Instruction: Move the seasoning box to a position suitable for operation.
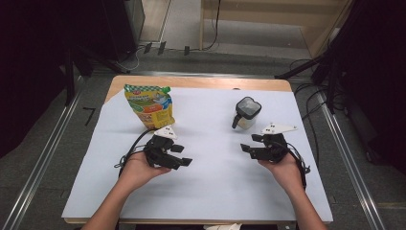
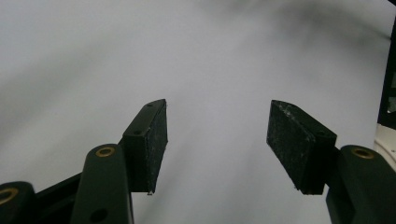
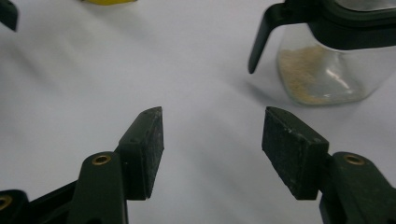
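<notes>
A yellow and green snack pouch [image 1: 150, 105] stands upright at the back left of the white sheet. A clear jar with a black lid and handle [image 1: 246, 114] stands at the back right; pale crumbs lie in the jar's bottom [image 3: 322, 74]. My left gripper [image 1: 181, 155] rests in a hand just in front of the pouch, jaws apart and pointing right. In its own view the left gripper [image 2: 217, 140] holds nothing between its pads. My right gripper [image 1: 249, 143] sits in front of the jar, pointing left. The right gripper [image 3: 212, 149] is open over bare sheet.
The white sheet [image 1: 210, 172] covers a wooden table [image 1: 201, 82], with metal rails along both sides on the floor. Cables and dark stands lie beyond the far edge. A yellow edge of the pouch [image 3: 109, 2] peeks in at the top of the right gripper view.
</notes>
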